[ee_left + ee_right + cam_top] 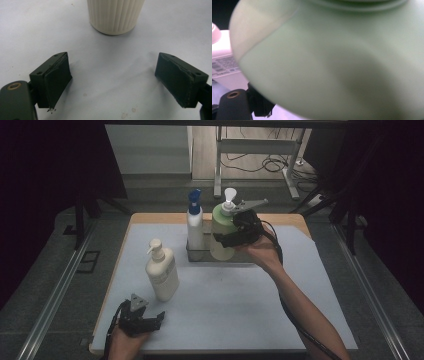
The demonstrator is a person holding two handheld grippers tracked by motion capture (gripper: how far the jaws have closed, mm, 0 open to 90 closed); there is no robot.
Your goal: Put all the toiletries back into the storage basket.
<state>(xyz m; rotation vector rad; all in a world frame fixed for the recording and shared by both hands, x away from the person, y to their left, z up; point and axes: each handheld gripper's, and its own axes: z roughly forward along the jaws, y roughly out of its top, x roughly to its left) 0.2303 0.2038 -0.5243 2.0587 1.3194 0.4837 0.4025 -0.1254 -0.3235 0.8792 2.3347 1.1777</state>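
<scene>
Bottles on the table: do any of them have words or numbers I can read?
None can be read.
White bottle with the blue top: its label has small grey print, too blurred to read.
Green pump bottle: no print shows.
Cream pump bottle: faint label, too small to read.

No legible text anywhere. White bottle point(224, 62), left edge of right gripper view: label with small grey print lines, too blurred to read. Cream pump bottle point(161, 270), high view left of centre: faint label patch, unreadable. Green pump bottle point(221, 232): no readable marking.
</scene>
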